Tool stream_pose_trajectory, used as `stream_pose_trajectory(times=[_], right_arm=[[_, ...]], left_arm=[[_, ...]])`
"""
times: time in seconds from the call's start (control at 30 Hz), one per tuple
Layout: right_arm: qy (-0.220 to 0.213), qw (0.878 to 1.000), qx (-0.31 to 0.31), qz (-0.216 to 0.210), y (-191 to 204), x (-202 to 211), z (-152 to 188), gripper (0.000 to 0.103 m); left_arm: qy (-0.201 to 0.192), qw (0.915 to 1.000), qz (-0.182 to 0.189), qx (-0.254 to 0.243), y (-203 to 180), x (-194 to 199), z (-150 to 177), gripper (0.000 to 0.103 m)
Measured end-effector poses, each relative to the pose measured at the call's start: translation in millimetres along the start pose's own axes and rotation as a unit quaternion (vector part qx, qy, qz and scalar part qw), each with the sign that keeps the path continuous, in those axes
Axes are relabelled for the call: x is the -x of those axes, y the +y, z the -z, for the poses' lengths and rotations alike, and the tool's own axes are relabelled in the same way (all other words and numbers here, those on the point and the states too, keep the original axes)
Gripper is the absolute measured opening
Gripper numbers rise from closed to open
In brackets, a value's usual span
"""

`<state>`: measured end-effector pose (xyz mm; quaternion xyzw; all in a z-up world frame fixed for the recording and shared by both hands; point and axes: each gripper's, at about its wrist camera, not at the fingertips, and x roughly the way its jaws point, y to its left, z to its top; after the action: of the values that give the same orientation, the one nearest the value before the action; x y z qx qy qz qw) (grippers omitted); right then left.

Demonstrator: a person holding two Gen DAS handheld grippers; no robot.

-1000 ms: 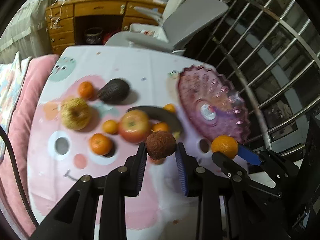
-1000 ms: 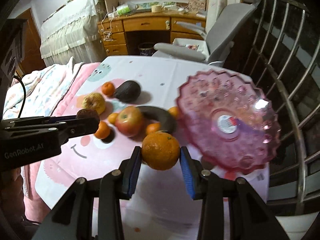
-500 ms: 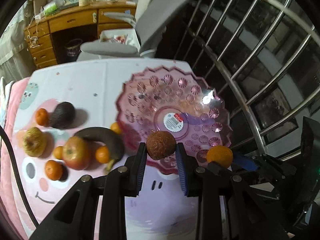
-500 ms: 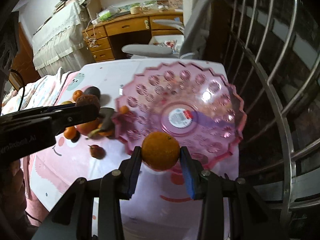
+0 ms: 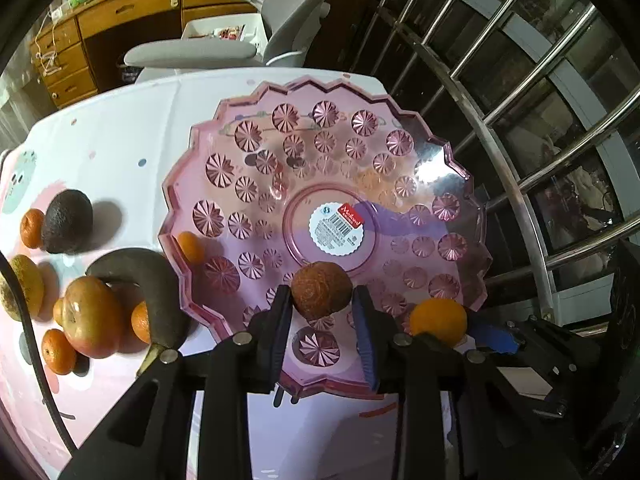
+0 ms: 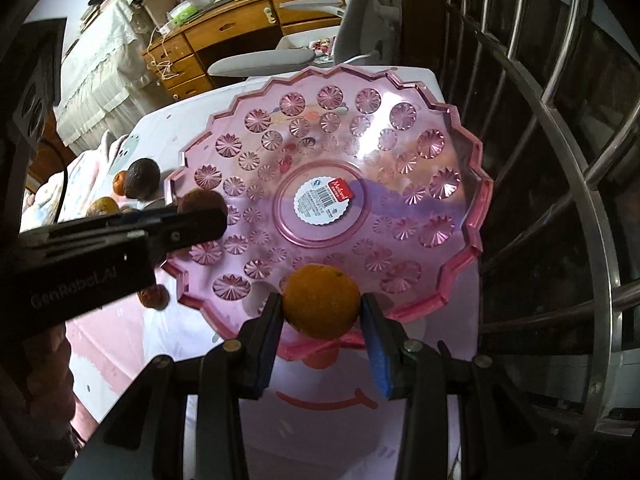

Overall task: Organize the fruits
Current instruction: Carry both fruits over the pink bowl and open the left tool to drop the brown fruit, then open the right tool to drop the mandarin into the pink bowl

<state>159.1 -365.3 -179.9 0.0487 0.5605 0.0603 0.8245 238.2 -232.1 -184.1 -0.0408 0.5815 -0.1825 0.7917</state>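
L tool [image 5: 322, 312] has a brown wrinkled fruit [image 5: 321, 295] between its pads, jaws just starting to open, fruit not dropped. R tool [image 6: 321, 326] is clamped on 1 orange [image 6: 321, 301], about a third open. Both hang over the near rim of 1 pink glass plate [image 5: 224, 168] on the counter [image 5: 120, 128]; plate bare exc. a sticker [image 5: 336, 227] at its centre.

Count on the counter, L of plate: 1 avocado [image 5: 66, 220], 1 apple [image 5: 91, 322], 1 dark banana [image 5: 148, 280], 1 yellowish fruit [image 5: 22, 292] at frame edge, approx 6 small tangerines, e.g. [image 5: 59, 351], one seen thru the plate rim. R view also shows 1 small brown fruit [image 6: 154, 297] beside the plate.

Vs 1 s ago: both tools were over the fruit pile w/ plate off to the right; now plate sits right under them and fills the view. L tool was fully tight then. R grip unchanged.
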Motion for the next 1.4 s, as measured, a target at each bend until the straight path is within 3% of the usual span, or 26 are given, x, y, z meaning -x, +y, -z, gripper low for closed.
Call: stream_pose_trajectory(times=[0.13,0.33,0.9,1.17,1.4], right_arm=[[0.001,1.0,-0.012,-0.002,0,-1,-2,0.04],[0.001,1.0,-0.021,-0.005,3,3,-1,0.041],[-0.025,0.999,-0.022,-0.013,52,31,11,0.046],[-0.013,0.998,-0.054,-0.021,89,24,26,0.046],[-0.005,0.994,-0.106,-0.022,122,16,38,0.046]], left_arm=[[-0.009,0.9999,0.008,0.008,6,6,0,0.053],[-0.022,0.9994,0.012,0.022,16,25,2,0.061],[-0.028,0.9978,-0.032,0.051,88,76,52,0.062],[-0.017,0.9967,-0.052,0.061,140,93,77,0.062],[0.002,0.9979,-0.051,0.041,187,106,88,0.062]])
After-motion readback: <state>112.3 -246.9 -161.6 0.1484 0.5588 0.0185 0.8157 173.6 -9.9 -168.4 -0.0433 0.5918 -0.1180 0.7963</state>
